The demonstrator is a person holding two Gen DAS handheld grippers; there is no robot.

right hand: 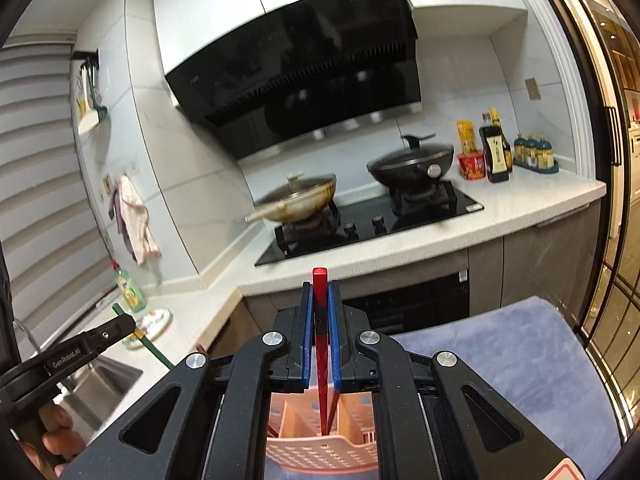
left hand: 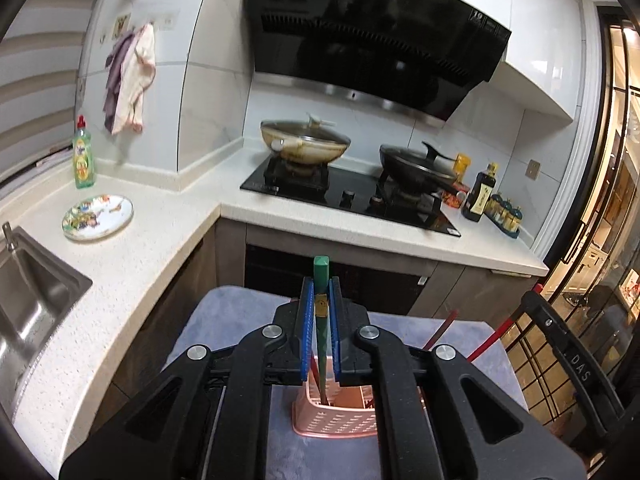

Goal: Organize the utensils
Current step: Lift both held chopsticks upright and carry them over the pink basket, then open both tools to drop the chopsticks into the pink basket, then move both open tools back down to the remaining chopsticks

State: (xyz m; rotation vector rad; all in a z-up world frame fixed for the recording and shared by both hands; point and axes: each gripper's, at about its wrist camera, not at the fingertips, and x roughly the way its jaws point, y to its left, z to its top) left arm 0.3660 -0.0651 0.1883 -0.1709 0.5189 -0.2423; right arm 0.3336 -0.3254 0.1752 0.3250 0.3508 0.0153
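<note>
Pink plastic basket [right hand: 320,450] is sitting nearest, on the grey-clothed desk [right hand: 520,360]; right gripper [right hand: 320,376] fingers are pinching a red chopstick [right hand: 319,344], tip inside a compartment; left gripper [left hand: 320,372] is likewise clamping a green chopstick [left hand: 321,340] over the basket; risk: tilted release is likely catching a divider, tipping the light basket.

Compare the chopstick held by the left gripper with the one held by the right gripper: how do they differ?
The left gripper is shut on a green chopstick with a yellowish band near the grip; the right gripper is shut on a red chopstick with no such band visible. Both stand roughly upright, clamped near their upper ends, lower tips down in the pink basket.
</note>
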